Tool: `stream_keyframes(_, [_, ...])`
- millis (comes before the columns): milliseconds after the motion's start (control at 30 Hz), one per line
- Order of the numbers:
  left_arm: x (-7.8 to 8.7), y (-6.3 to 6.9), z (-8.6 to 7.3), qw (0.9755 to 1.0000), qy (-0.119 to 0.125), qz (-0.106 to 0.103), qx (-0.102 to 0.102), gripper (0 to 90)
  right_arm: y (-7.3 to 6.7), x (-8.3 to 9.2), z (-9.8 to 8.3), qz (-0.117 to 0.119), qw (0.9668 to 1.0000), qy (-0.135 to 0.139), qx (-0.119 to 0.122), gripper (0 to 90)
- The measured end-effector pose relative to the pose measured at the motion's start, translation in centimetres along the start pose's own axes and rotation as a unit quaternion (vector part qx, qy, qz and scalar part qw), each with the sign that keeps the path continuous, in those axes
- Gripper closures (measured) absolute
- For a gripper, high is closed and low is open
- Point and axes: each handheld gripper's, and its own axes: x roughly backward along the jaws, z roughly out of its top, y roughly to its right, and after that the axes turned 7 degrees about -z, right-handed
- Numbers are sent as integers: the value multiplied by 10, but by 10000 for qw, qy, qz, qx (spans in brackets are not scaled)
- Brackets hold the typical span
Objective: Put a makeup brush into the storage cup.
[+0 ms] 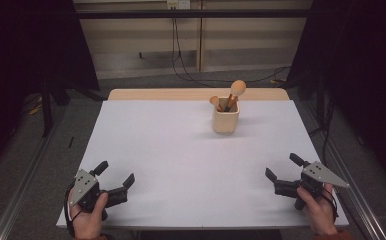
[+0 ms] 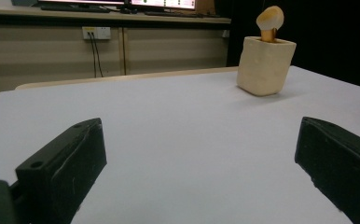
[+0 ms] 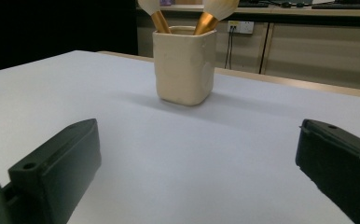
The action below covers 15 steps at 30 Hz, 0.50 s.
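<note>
A cream square cup (image 1: 226,121) stands upright on the far middle of the white table sheet (image 1: 181,160), holding two makeup brushes with gold handles; the taller brush (image 1: 237,89) leans right, the shorter brush (image 1: 215,102) sits lower at the left. The cup (image 2: 265,65) appears far right in the left gripper view, and the cup (image 3: 184,65) is centred ahead in the right gripper view, with both brushes (image 3: 209,14) rising from it. My left gripper (image 1: 115,174) rests open near the front left corner. My right gripper (image 1: 282,166) is open near the front right edge. Nothing lies between either pair of jaws.
The wooden table edge (image 1: 196,94) shows beyond the sheet. Behind it are beige wall panels with a socket (image 1: 178,4) and hanging cables (image 1: 181,60). Dark curtains flank both sides. A metal rail (image 1: 351,190) runs along the right of the table.
</note>
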Motion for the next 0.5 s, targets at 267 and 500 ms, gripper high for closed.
stream_keyframes(267, [2,0,0,10000,9,1,8,19,0,-2,-1,35,10000,-10,24,0])
stream_keyframes(500, [1,0,0,10000,-40,-4,-22,19,0,-3,-2,74,10000,-42,-18,0])
